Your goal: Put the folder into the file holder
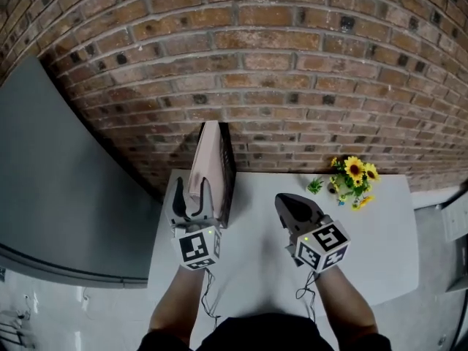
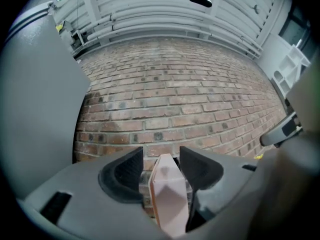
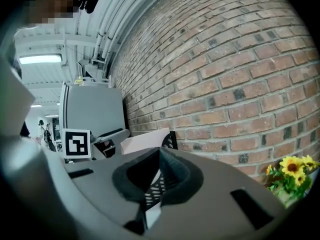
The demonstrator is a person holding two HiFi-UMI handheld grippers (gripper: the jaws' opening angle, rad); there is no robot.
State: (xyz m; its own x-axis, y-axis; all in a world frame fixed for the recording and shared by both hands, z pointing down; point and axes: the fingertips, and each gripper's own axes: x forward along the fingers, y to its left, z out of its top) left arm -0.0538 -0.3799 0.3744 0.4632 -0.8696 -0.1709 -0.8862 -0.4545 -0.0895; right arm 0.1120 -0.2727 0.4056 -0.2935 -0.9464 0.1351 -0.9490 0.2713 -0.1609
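The pink folder [image 1: 207, 159] is seen upright inside the black mesh file holder [image 1: 229, 175]. The left gripper [image 1: 193, 193] is released, its jaws parted around the folder's near edge. It is best drawn straight back from the file holder, so that the folder is not tipped. The right gripper [image 1: 296, 209], beside the file holder, is clenched on nothing.

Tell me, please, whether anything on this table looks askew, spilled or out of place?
Nothing stands out. The pink folder stands on edge in the black file holder against the wall, with the left tongs open around its near edge. The yellow flowers sit at the far right of the table.
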